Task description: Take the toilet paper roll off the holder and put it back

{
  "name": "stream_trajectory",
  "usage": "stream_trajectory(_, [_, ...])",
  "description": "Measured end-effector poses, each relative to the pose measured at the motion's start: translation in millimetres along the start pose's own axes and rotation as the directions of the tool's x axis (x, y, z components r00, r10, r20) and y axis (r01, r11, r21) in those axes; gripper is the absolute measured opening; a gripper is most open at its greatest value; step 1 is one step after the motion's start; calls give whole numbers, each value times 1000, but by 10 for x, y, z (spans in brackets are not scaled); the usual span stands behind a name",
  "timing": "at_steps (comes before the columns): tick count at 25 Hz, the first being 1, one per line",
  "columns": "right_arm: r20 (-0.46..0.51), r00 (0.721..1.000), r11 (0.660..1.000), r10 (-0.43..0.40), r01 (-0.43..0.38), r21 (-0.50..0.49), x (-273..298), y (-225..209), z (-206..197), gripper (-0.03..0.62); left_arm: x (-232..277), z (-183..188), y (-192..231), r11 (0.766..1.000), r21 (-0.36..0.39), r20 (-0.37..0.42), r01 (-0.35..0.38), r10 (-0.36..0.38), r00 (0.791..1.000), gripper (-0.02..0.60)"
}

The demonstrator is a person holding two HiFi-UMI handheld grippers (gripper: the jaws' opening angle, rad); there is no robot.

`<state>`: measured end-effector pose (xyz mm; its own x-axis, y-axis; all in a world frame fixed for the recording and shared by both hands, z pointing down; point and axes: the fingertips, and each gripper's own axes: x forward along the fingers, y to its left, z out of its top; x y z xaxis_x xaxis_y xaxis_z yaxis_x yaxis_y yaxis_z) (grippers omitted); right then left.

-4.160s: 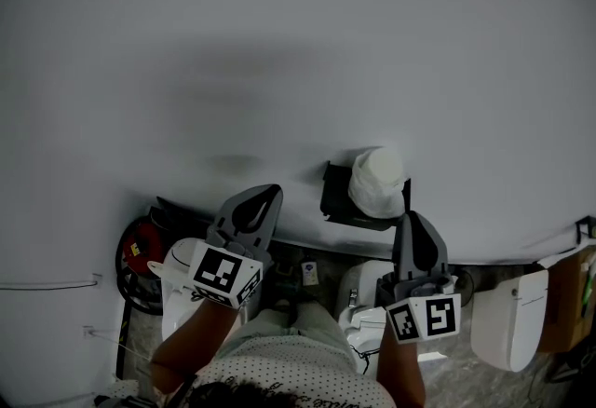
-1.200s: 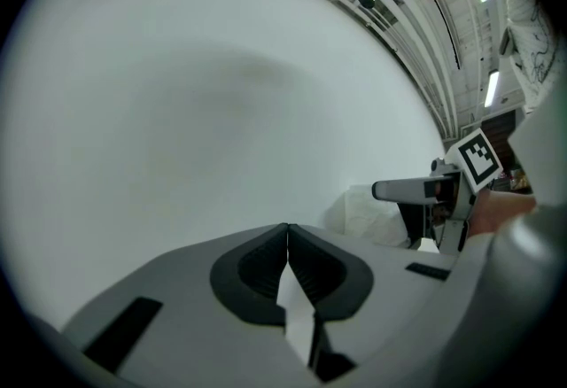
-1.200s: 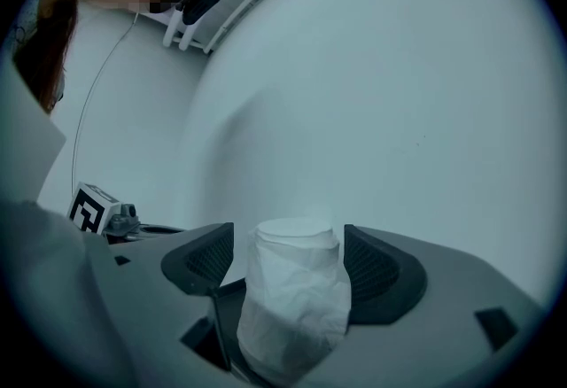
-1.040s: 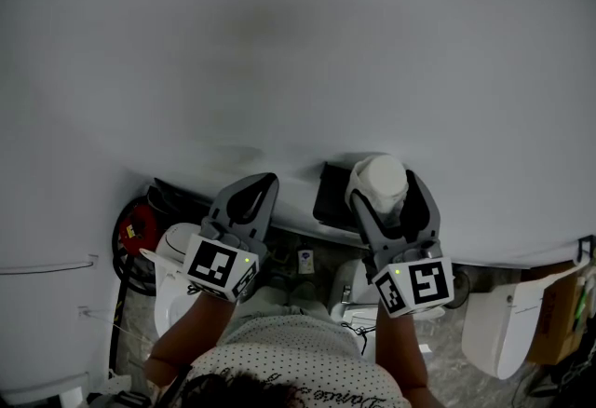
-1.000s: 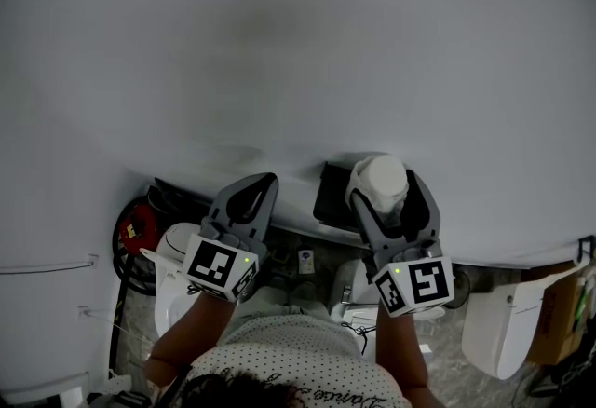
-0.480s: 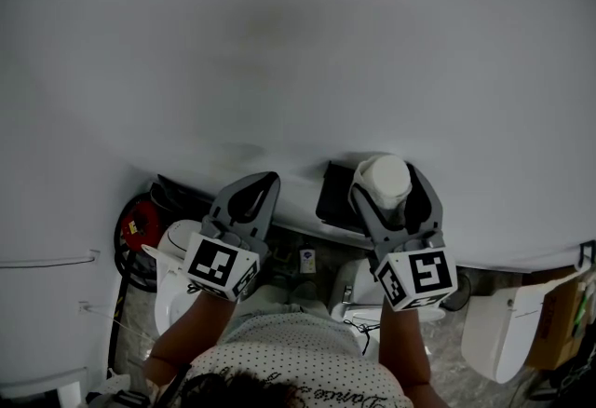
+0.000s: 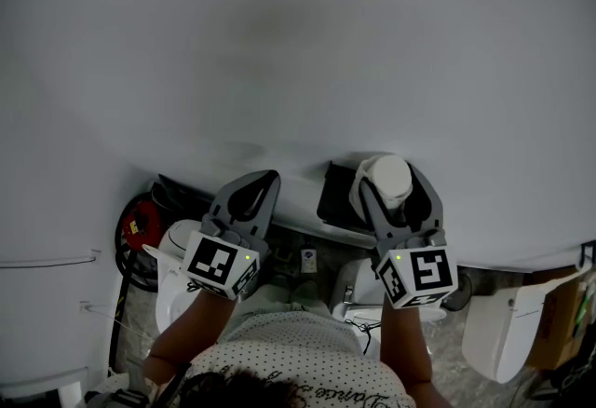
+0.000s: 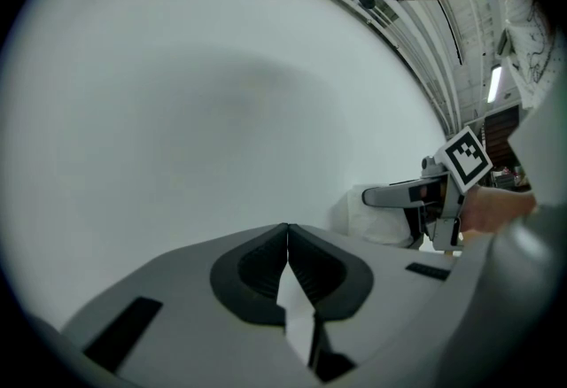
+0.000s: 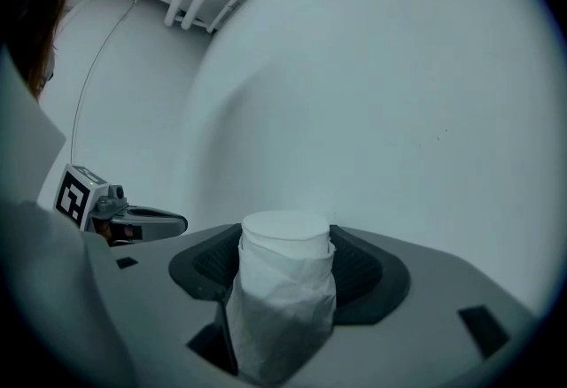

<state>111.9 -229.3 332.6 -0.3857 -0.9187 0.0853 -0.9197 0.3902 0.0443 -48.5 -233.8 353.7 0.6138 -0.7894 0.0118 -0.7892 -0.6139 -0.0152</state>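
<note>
White wall (image 7: pixel 279 43) — R tongs (image 7: pixel 393 181) just closing onto toilet paper roll (image 9: pixel 283 289); L tongs (image 8: pixel 287 236) closed.

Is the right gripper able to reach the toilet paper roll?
Probably yes: the toilet paper roll stands between the jaws of the right gripper; they have just been closing and seem to press its sides.

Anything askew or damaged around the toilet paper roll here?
Only the roll: its outer sheet sits loose and rumpled, bulging wider below the flat end. The right tool, whose jaws have just been closing, stands around it, pressing its sides. Nothing else stands out.
</note>
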Motion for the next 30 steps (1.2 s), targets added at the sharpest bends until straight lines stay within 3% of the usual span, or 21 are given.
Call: stream_trajectory(30, [15, 999, 999, 33, -33, -9, -23, 16, 42, 291, 7, -9, 35, 1000, -2, 3, -8, 8, 1000, 5])
